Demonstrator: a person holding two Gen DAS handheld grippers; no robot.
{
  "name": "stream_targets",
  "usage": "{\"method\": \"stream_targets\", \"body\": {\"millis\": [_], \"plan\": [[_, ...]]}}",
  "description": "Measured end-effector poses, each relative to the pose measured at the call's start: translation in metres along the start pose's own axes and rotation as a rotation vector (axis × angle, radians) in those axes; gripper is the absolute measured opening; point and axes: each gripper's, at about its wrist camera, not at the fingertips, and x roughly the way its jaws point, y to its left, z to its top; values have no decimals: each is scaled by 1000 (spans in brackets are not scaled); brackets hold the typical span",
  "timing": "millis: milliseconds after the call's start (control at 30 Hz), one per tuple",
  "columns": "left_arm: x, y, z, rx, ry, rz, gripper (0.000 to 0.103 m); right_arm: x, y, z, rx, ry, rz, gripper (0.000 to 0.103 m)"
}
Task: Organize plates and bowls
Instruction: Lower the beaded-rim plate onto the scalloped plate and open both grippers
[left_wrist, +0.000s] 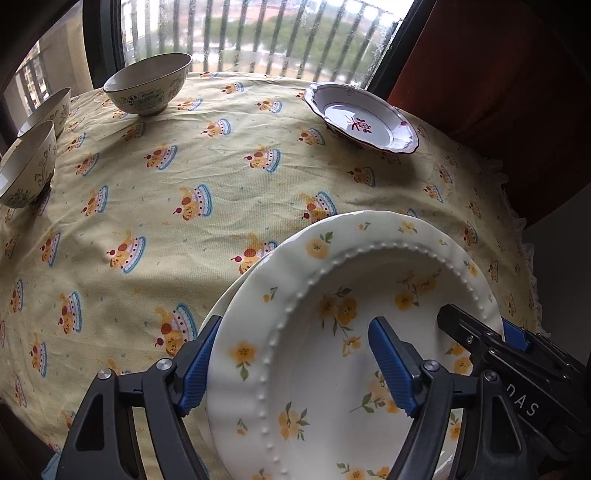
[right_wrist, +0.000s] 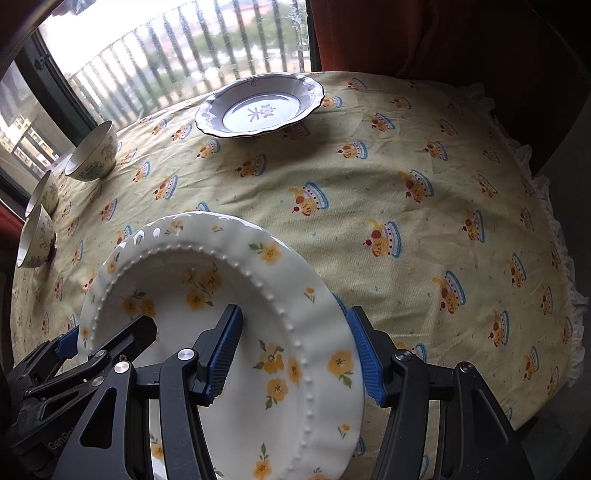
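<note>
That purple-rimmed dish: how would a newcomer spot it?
Start at the barred window behind the yellow tablecloth. Near it, on the far side, the shallow dish sits alone. Unlike the floral bowls, it has a scalloped dark edge and a character printed in its centre.

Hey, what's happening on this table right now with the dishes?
A person is handling a yellow-flowered plate with two handheld grippers. The left gripper and right gripper each straddle opposite sides of its rim, one finger over the plate and one outside it. Whether they are pinching it is unclear. A smaller red-patterned dish and three bowls sit apart on the tablecloth.
</note>
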Motion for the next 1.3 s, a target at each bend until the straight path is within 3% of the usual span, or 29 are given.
{"method": "stream_targets", "body": {"millis": [467,967,1133,1300], "plan": [[24,-10,-19,-62,42,2,80,14,-17,2,-90,36,-1,62],[26,-21,-20,-18,-5,118,76,21,-16,0,-112,37,-25,61],[26,-23,-21,-8,-4,139,79,18,-13,-1,-136,21,-73,61],[24,-27,-24,29,8,202,84,15,-16,-4,-145,40,-89,74]]}}
